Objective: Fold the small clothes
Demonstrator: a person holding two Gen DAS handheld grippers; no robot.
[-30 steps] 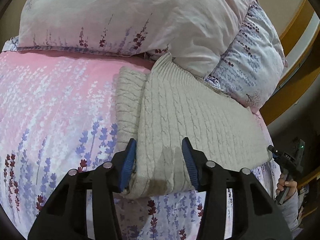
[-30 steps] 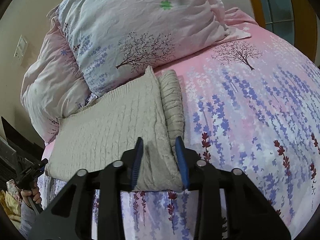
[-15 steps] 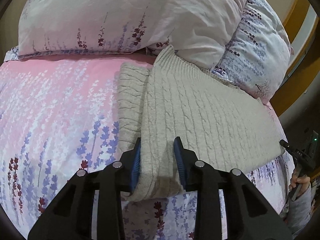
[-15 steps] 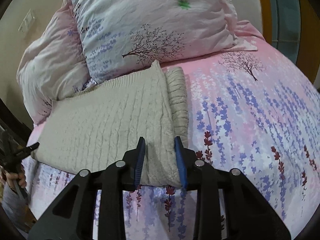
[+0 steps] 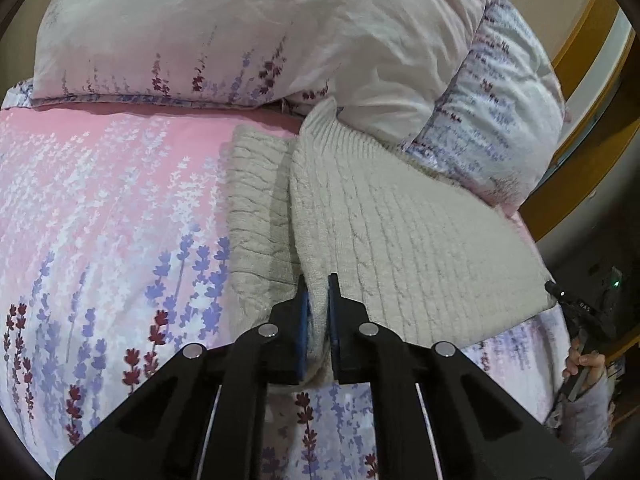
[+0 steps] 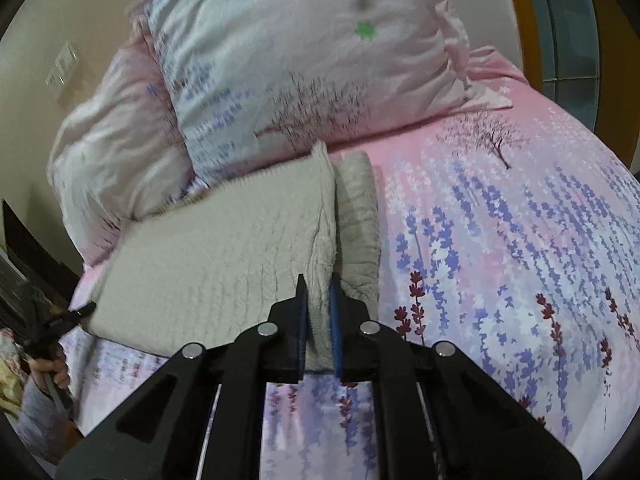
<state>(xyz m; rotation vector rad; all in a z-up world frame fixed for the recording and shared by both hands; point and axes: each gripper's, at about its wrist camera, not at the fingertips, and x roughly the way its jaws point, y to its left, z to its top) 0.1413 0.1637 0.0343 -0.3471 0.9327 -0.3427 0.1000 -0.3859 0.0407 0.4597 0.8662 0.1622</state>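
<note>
Here the cream cable-knit sweater (image 5: 404, 240) lies folded on the bed, over a pink bedsheet (image 5: 100, 208) printed with lavender sprigs. Its far end tucks against the white pillow (image 5: 248, 28), and a second, blue-patterned pillow (image 5: 508, 120) presses along one long side. A narrower folded strip (image 5: 256, 216) of the same knit, perhaps a sleeve, runs alongside the main panel on the sheet side, with a shadowed seam between the two.

The left gripper (image 5: 317, 312) is nearly closed, its blue pads pinching a raised ridge of knit at the near hem, right where the main panel meets the strip. The right gripper (image 6: 318, 312) is likewise almost closed on a bunched fold of the sweater (image 6: 216, 264) at its near edge, next to the strip (image 6: 358, 216). In each wrist view the other gripper shows small at the opposite near corner of the sweater, its black tip (image 6: 78, 312) touching or just beside the hem, held by a hand (image 6: 54, 368) in a grey sleeve.

On the sheet side the bed (image 6: 520, 240) stretches broad and flat, free of folds, well out to its rounded edge. The pillow side is tight: the knit edge meets the pillow (image 6: 280, 52) and a bunched pale duvet (image 6: 108, 140) with no gap. Past the near hem only a narrow band of printed sheet (image 5: 320, 412) shows before the gripper bodies. A wooden frame (image 5: 580, 52) stands beyond the pillows
</note>
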